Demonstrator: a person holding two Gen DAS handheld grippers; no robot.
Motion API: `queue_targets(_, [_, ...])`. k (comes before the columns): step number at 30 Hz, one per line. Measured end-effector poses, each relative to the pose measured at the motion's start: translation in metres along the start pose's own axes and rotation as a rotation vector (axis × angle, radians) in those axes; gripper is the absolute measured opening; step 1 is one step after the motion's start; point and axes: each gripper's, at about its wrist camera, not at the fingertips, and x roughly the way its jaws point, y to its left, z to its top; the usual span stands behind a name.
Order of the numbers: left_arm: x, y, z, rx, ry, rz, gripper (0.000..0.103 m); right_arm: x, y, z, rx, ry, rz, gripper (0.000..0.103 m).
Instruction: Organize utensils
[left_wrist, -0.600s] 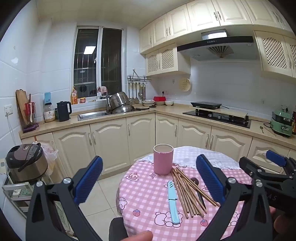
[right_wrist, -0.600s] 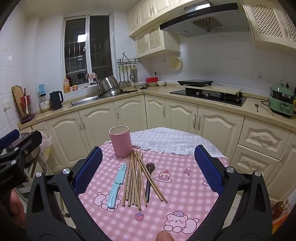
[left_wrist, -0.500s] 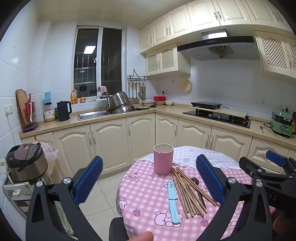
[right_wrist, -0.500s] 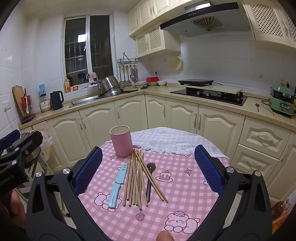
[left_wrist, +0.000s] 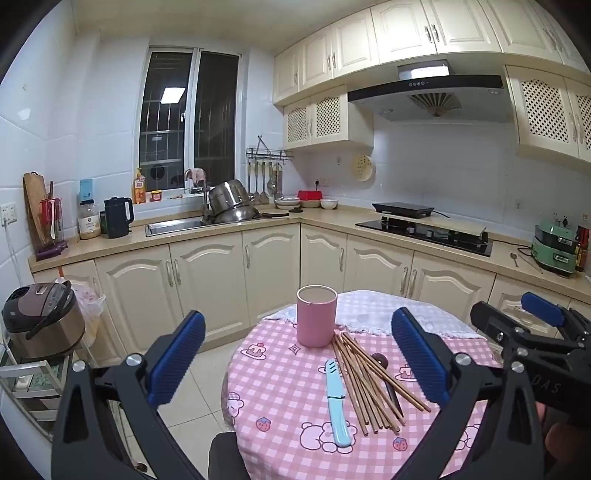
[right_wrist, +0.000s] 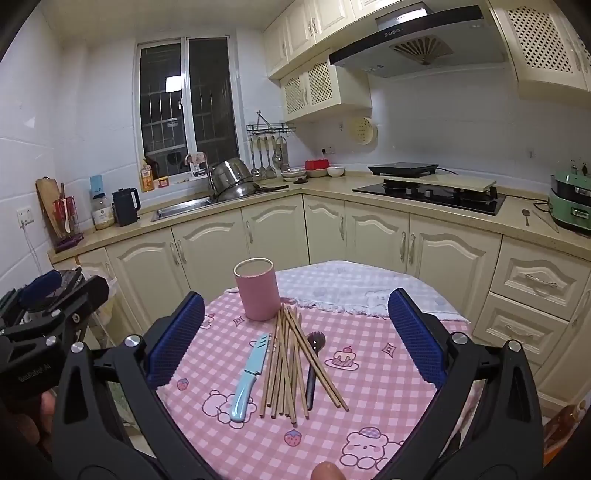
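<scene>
Both grippers hanging wide, holding nothing: left gripper (left_wrist: 297, 354), right gripper (right_wrist: 295, 336); chopsticks (right_wrist: 286, 363) looking thin, light, rolly, so pinching middle; blue knife (right_wrist: 248, 373) by handle; pink cup (right_wrist: 257, 294) waiting.

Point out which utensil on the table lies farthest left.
The blue knife: it lies apart, left of the chopsticks, while the dark spoon is tucked under their right side.
</scene>
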Motion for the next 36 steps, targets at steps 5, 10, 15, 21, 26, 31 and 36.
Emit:
queue_targets(5, [0.002,0.003,0.002,-0.017,0.006,-0.007,0.099,-0.003,0.001,0.005,-0.014,-0.023,-0.001,0.097])
queue_targets(10, [0.002,0.003,0.004,-0.018,-0.001,-0.02,0.099,-0.003,0.003,0.01,-0.038,-0.017,-0.035,0.097])
queue_targets(15, [0.0,-0.002,0.006,0.004,-0.013,-0.018,0.099,-0.001,-0.001,0.009,-0.014,-0.001,-0.03,0.097])
queue_targets(21, [0.0,-0.003,0.005,0.003,-0.015,-0.019,0.099,-0.001,-0.001,0.009,-0.02,-0.003,-0.035,0.097])
queue_targets(26, [0.005,-0.002,0.005,-0.001,-0.006,-0.023,0.099,0.006,-0.002,0.009,-0.029,0.02,-0.036,0.097])
queue_targets(31, [0.011,-0.001,0.006,-0.002,0.006,-0.024,0.099,0.011,-0.002,0.009,-0.038,0.033,-0.036,0.097])
queue_targets(36, [0.023,-0.001,0.005,-0.005,0.033,-0.029,0.099,0.019,-0.005,0.009,-0.043,0.05,-0.036,0.097])
